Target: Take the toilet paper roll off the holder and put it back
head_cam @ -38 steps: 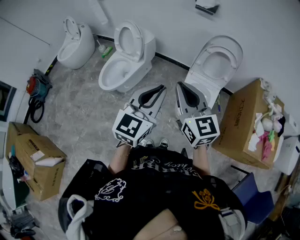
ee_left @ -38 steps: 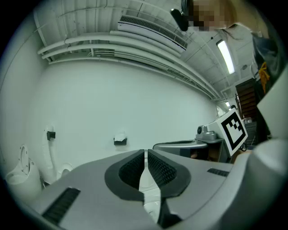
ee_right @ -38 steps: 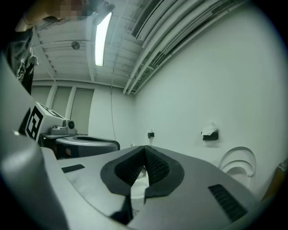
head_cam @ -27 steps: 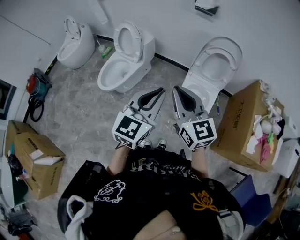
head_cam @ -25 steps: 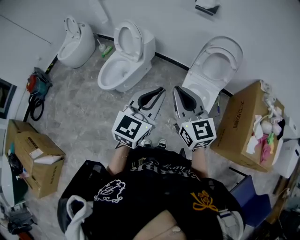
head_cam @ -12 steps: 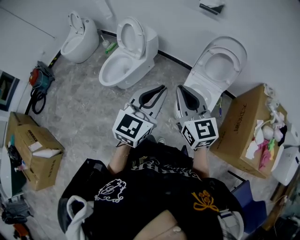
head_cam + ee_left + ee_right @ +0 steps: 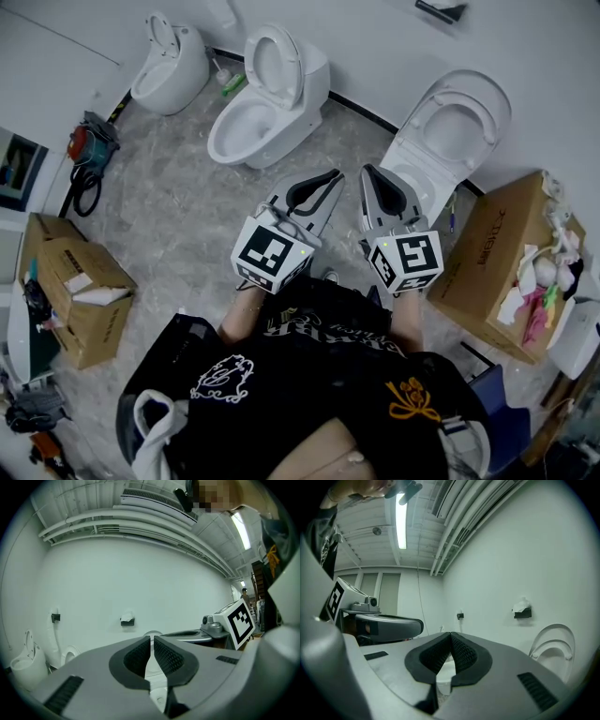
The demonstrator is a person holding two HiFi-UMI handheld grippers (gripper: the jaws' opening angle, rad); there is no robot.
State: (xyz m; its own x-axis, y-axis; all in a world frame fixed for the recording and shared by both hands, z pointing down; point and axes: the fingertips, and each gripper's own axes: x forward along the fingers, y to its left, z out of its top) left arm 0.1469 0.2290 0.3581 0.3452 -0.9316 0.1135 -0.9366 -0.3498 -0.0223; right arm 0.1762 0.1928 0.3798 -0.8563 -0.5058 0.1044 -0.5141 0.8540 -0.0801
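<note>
The toilet paper roll (image 7: 441,8) sits on a black wall holder at the top right of the head view, far from both grippers. That same roll (image 7: 521,606) shows on the wall in the right gripper view, above an open toilet lid. In the left gripper view the roll (image 7: 127,619) is small and straight ahead. My left gripper (image 7: 335,174) and right gripper (image 7: 366,171) are held side by side in front of the person, pointing at the wall. Both are shut with nothing between their pads: left gripper (image 7: 152,637), right gripper (image 7: 450,634).
Three white toilets stand along the wall: one at far left (image 7: 172,64), one in the middle (image 7: 267,103), one with a raised lid (image 7: 453,127) just ahead of the right gripper. A cardboard box (image 7: 502,253) stands at the right, another box (image 7: 80,300) at the left.
Both grippers stay side by side and shut. They have drifted a little toward the wall, and the head view has shifted so the toilets sit slightly further right.
</note>
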